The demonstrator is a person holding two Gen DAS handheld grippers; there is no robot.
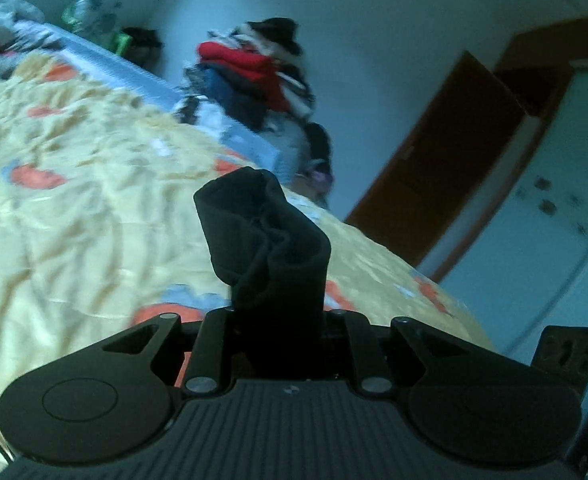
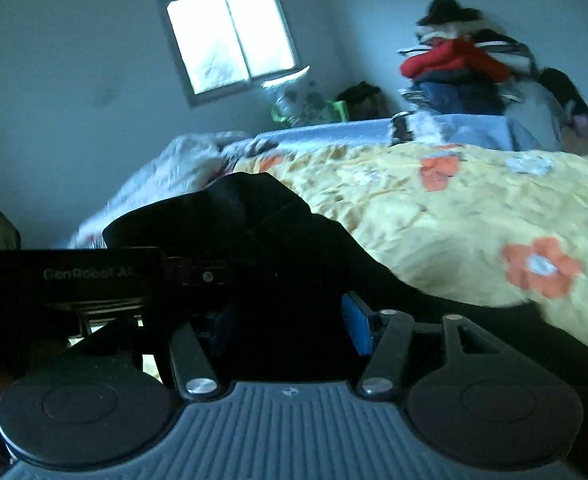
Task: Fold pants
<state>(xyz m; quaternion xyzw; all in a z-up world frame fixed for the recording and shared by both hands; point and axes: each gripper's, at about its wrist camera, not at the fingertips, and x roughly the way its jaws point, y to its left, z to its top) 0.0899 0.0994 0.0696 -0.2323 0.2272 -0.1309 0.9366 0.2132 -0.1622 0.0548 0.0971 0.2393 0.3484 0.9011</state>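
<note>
The black pants (image 1: pixel 270 240) stick up as a bunched fold from my left gripper (image 1: pixel 278 312), which is shut on the cloth above the yellow flowered bedspread (image 1: pixel 74 200). In the right wrist view the black pants (image 2: pixel 262 232) fill the space between the fingers of my right gripper (image 2: pixel 282 320), which is shut on them; a blue pad (image 2: pixel 355 328) shows on its right finger. The cloth trails off to the right (image 2: pixel 513 320) over the bed. My left gripper's body (image 2: pixel 74 276) is close on the left.
The bed has a yellow bedspread with orange flowers (image 2: pixel 493 208). A pile of clothes with a red garment (image 1: pixel 250 68) stands past the bed's far side. A brown door (image 1: pixel 445 152) is at right. A window (image 2: pixel 230 40) is in the far wall.
</note>
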